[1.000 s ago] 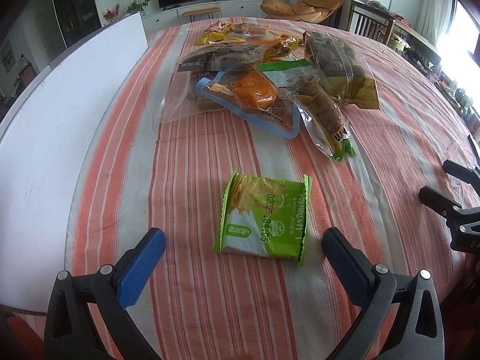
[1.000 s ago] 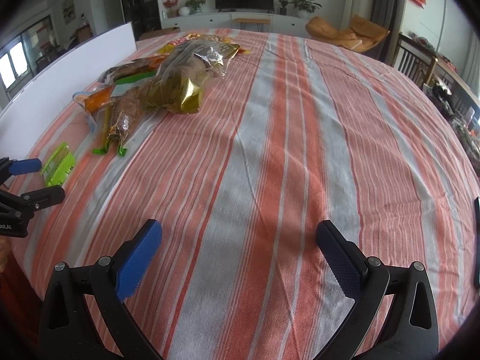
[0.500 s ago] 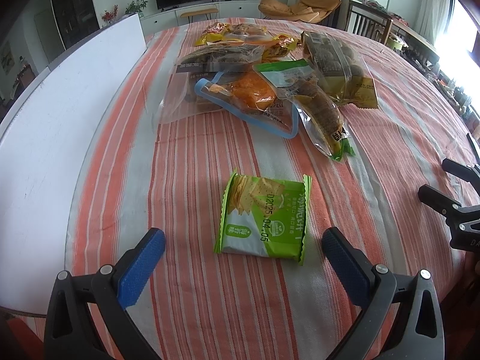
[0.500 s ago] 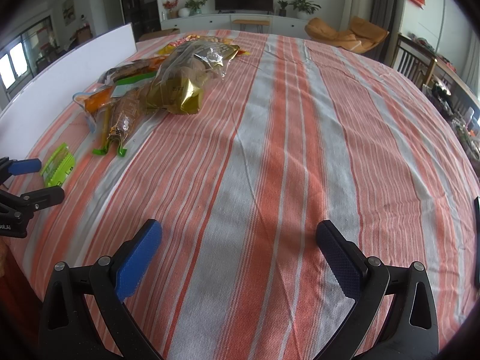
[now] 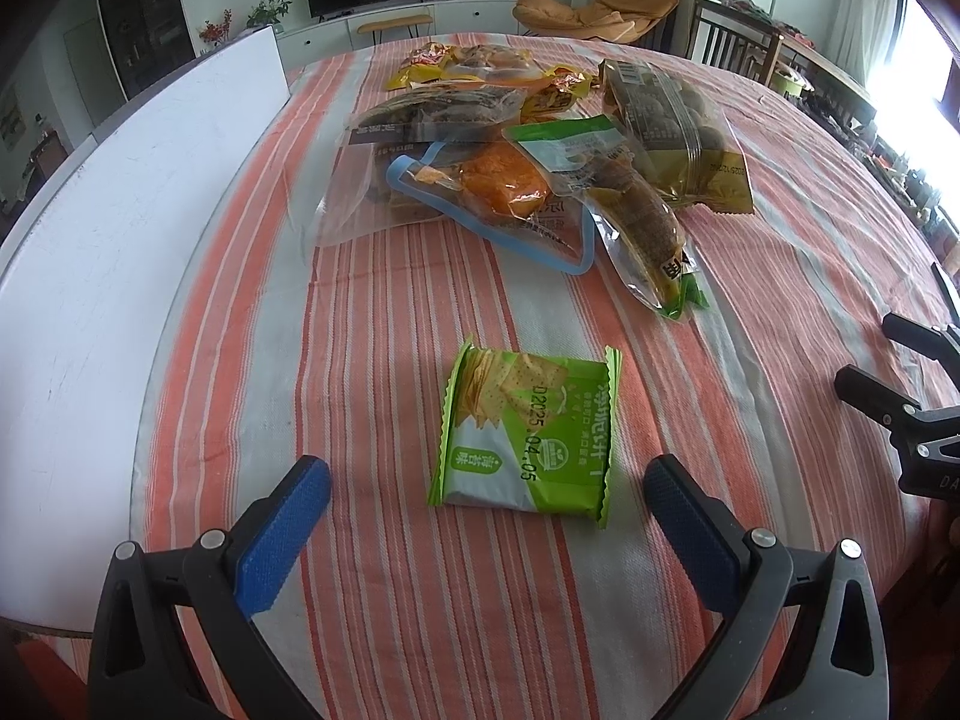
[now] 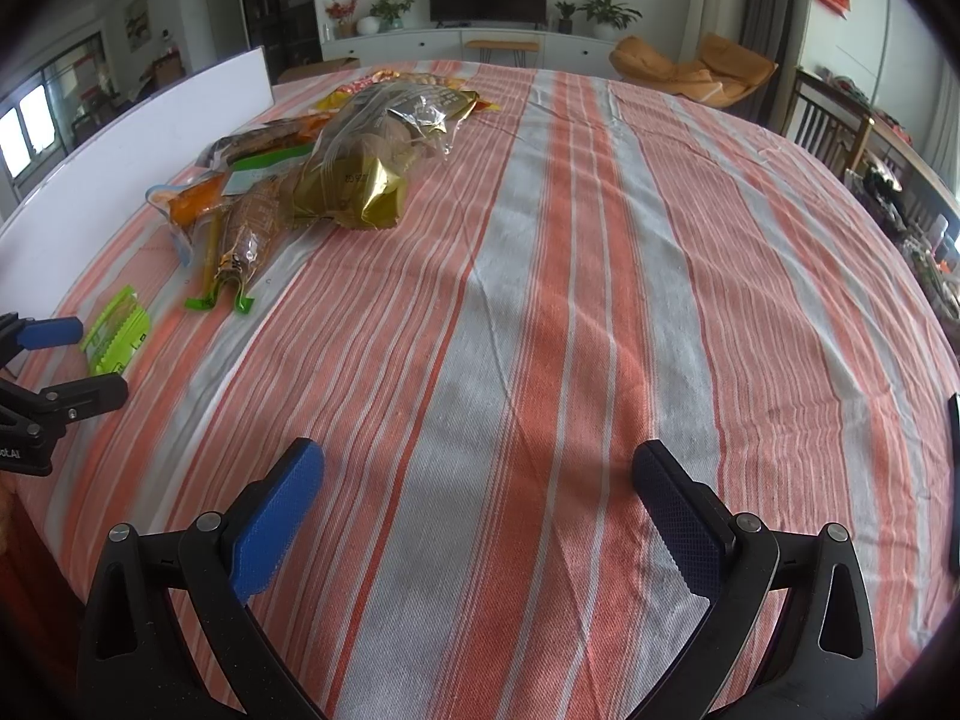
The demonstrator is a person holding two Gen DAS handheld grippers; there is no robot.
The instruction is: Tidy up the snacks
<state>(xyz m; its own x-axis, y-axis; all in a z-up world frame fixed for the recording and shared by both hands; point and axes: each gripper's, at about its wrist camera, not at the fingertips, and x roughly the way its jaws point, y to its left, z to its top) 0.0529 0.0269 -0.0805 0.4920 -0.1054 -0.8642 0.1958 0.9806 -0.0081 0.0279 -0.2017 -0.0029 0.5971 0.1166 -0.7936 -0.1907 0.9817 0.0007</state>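
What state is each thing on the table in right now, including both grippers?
Left gripper: open, empty, green cracker packet between its fingers.
Right gripper: open, empty, over bare cloth.
Green cracker packet: sealed, lying flat, alone.
Clear zip bag: lying flat, snacks piled on it.
Gold bag of round snacks: sealed, lying at the pile's edge.

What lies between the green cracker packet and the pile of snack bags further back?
Only bare striped tablecloth separates the green cracker packet from the pile of snack bags, as the left wrist view shows.
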